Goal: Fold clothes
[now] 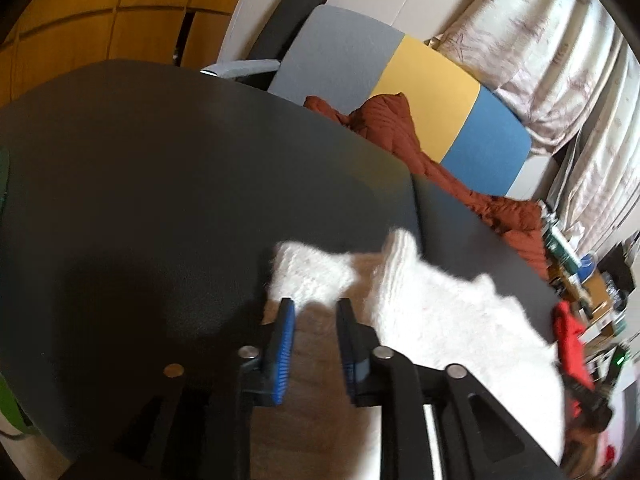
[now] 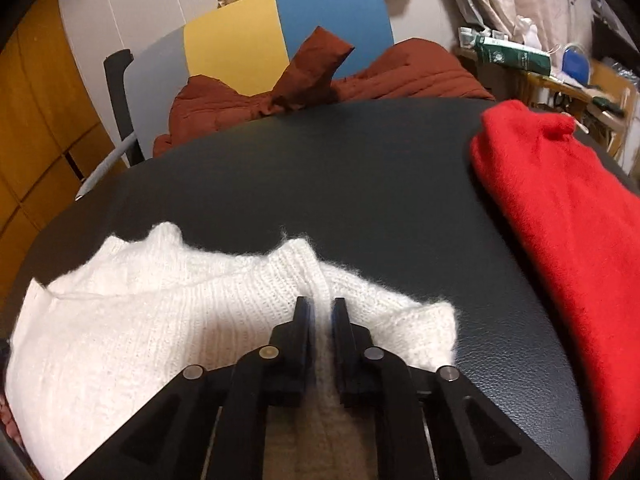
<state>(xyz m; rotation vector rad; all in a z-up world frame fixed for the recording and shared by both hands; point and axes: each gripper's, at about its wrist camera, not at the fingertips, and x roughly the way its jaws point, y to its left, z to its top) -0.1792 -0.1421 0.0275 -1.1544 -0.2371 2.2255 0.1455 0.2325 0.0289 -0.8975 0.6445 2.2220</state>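
The white sweater [image 2: 168,320] lies on the near side of the black table [image 2: 320,180]. It looks soft, light and floppy, so grab an edge. The right gripper [image 2: 320,312] pinches a knit fold. The left gripper [image 1: 314,312] hangs half open, holding nothing.

Beyond the black table's [image 2: 320,168] far edge, a rust-brown quilt [image 2: 416,76] slumps against a grey, yellow and blue panel [image 2: 236,52]; pale curtains [image 1: 560,52] hang right of it.

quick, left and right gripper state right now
left gripper: open, nothing between the pads, white sweater just beyond its tips
right gripper: shut on a ridge of the white sweater
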